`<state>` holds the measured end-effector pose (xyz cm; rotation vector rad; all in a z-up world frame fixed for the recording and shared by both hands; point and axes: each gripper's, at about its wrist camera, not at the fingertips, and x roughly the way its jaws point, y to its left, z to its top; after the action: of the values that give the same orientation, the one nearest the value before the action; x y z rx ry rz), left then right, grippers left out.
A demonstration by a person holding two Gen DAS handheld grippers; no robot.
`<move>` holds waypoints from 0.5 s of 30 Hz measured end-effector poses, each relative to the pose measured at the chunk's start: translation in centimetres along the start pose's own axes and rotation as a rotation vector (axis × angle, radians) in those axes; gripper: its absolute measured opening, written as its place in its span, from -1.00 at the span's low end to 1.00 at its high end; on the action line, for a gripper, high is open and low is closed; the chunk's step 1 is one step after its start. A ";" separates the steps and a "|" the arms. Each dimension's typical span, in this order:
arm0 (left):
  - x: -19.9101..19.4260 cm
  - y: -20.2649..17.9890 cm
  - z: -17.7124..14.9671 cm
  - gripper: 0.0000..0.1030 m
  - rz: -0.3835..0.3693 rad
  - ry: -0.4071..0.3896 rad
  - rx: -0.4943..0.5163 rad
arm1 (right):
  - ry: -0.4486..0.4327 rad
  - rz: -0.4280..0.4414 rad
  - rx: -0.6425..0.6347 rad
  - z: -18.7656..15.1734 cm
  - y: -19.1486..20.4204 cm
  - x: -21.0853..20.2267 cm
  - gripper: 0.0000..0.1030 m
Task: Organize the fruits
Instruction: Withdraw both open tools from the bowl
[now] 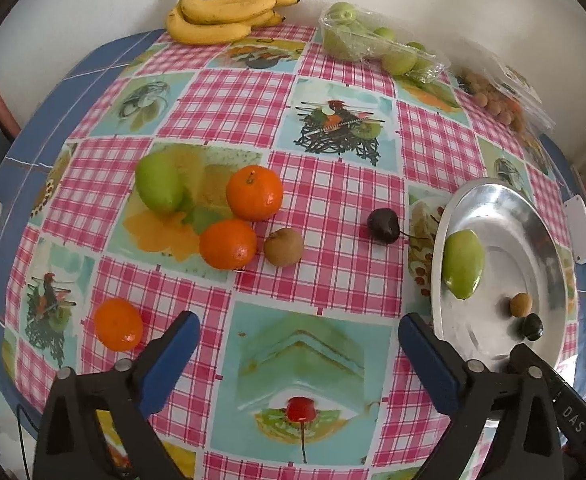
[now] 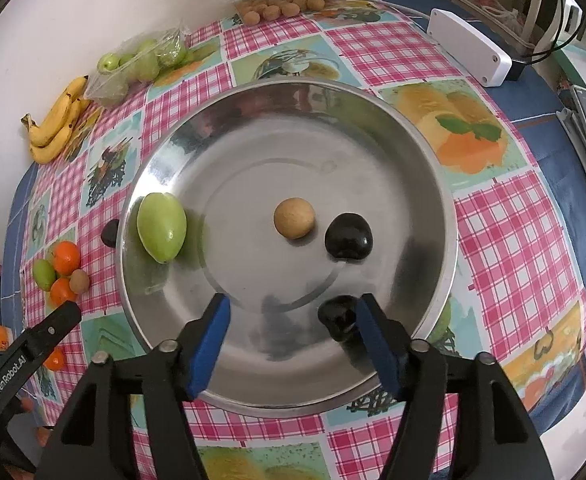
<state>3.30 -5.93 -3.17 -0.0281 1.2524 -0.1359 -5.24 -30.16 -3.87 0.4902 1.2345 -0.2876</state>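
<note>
Round silver metal tray (image 2: 433, 168): holds one green oval fruit (image 2: 161, 227) at its left rim, one tan round fruit (image 2: 294, 218) and one dark cherry (image 2: 348, 241) near the middle. A second dark cherry (image 2: 337, 316) touches my right claw's (image 2: 293, 322) right finger (both fingers spread wide, nothing clamped). My left claw (image 1: 299, 338) gapes empty above the checked tablecloth (image 1: 333, 216), with three oranges (image 1: 254, 193) ahead.
</note>
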 end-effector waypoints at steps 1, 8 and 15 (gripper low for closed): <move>0.0 0.0 0.0 0.97 0.003 0.000 0.001 | -0.002 0.000 -0.002 0.1 0.1 0.1 0.38; 0.0 0.3 0.0 1.00 0.016 -0.005 -0.003 | -0.016 0.011 -0.002 0.2 0.1 0.1 0.65; 0.0 0.1 0.0 1.00 0.022 -0.011 0.004 | -0.036 0.013 -0.005 0.1 0.3 -0.2 0.99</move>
<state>3.26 -5.82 -3.15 -0.0113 1.2410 -0.1194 -5.04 -29.94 -3.61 0.4866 1.1962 -0.2810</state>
